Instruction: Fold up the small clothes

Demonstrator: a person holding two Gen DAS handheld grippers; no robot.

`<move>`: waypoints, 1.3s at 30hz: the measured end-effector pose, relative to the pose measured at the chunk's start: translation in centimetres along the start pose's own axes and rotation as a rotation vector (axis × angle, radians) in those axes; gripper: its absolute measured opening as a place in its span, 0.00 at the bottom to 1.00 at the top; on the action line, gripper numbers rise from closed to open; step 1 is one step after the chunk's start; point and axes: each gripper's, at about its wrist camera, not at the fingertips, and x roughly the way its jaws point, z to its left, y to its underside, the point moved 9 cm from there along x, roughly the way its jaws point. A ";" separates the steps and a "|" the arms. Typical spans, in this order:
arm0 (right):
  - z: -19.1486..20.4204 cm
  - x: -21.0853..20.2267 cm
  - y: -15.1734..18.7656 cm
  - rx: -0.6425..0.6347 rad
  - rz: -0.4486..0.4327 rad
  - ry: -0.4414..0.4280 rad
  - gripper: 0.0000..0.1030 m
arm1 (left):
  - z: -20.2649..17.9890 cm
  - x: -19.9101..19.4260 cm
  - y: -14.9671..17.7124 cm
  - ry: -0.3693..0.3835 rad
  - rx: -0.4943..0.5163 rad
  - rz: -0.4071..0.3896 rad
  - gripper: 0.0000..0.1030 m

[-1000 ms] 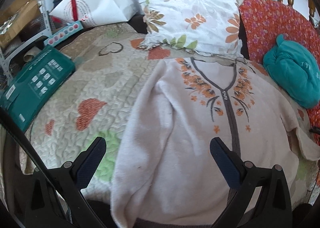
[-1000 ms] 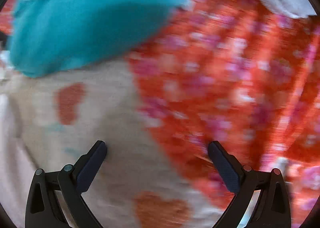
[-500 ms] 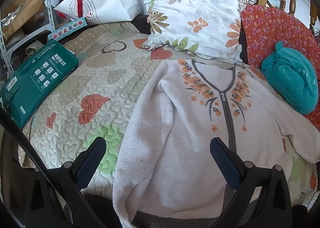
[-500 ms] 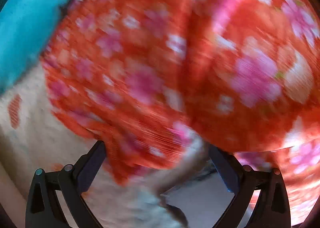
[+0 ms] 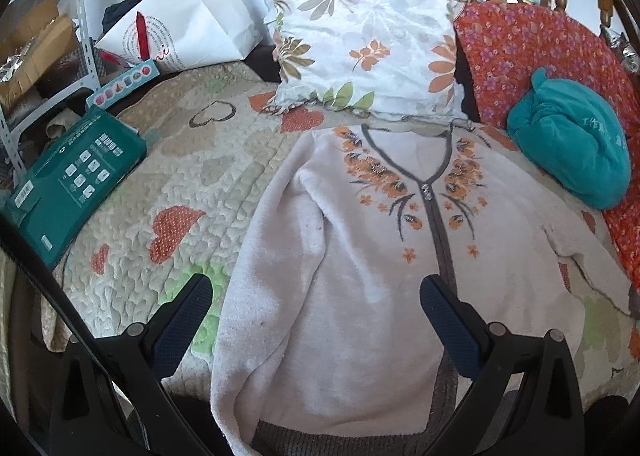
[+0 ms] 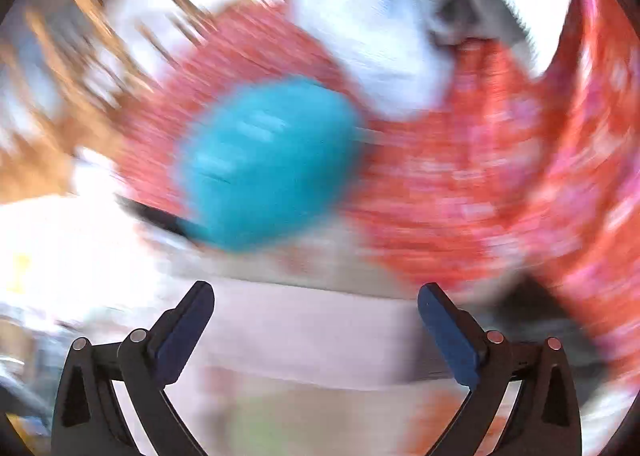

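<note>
A cream cardigan (image 5: pixel 360 264) with orange flower embroidery and a grey placket lies face up on the quilted bedspread (image 5: pixel 168 191). Its left sleeve is folded in along the body and its right sleeve reaches out to the right. My left gripper (image 5: pixel 316 296) is open and empty, held above the cardigan's lower half. My right gripper (image 6: pixel 316 304) is open and empty. Its view is badly blurred and shows a teal bundle (image 6: pixel 268 163) on red flowered cloth (image 6: pixel 500 183), with pale fabric below the fingers.
A flowered pillow (image 5: pixel 372 43) stands behind the cardigan's collar. A teal bundle (image 5: pixel 572 143) lies on a red flowered cushion (image 5: pixel 532 43) at the right. A green box (image 5: pixel 72 183) lies at the left, with a white paper bag (image 5: pixel 188 23) and shelves behind.
My left gripper has pulled back and up, so more of the cardigan shows. My right gripper has swung fast from the red cloth round toward the teal bundle. Both stay open.
</note>
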 end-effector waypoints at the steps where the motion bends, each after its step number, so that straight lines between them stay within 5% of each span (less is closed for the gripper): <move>1: -0.6 0.7 0.8 0.076 0.079 -0.020 1.00 | 0.3 0.2 0.2 -0.004 -0.013 0.011 1.00; 3: -0.8 2.9 3.3 0.104 0.226 0.004 1.00 | 1.2 0.5 0.7 -0.002 -0.043 0.030 1.00; 6: 1.2 4.5 7.6 -0.039 0.215 0.118 0.98 | 3.7 1.3 1.3 -0.025 -0.074 0.072 1.00; 12: 6.5 11.3 16.2 -0.146 0.359 0.075 0.91 | 10.2 3.3 0.6 -0.078 -0.126 0.127 1.00; 14: 8.1 12.7 19.2 -0.227 0.425 0.077 0.83 | 11.4 4.5 0.7 -0.068 -0.117 0.164 1.00; 19: 8.0 14.1 23.8 -0.403 0.455 0.190 0.81 | 10.6 7.9 2.5 0.011 0.001 0.284 0.99; 22: 8.0 14.9 24.4 -0.426 0.440 0.216 0.81 | 8.5 9.3 4.1 0.090 0.069 0.359 0.66; 24: 7.5 14.9 24.1 -0.440 0.418 0.254 0.81 | 7.5 10.1 5.3 0.120 0.079 0.413 0.13; 27: 6.5 16.0 24.1 -0.434 0.409 0.300 0.81 | 8.0 10.2 4.6 0.123 0.029 0.393 0.05; 30: 6.2 16.4 23.7 -0.448 0.384 0.344 0.81 | 11.7 10.1 1.7 0.011 -0.042 0.326 0.04; 35: 6.6 16.6 23.8 -0.495 0.371 0.381 0.81 | 21.2 10.1 -4.5 -0.369 -0.114 0.200 0.08; 38: 6.8 16.7 23.8 -0.516 0.361 0.393 0.81 | 23.3 8.8 -6.3 -0.409 -0.180 0.150 0.14; 39: 6.8 16.8 23.8 -0.520 0.360 0.395 0.81 | 23.1 8.2 -6.7 -0.387 -0.189 0.123 0.25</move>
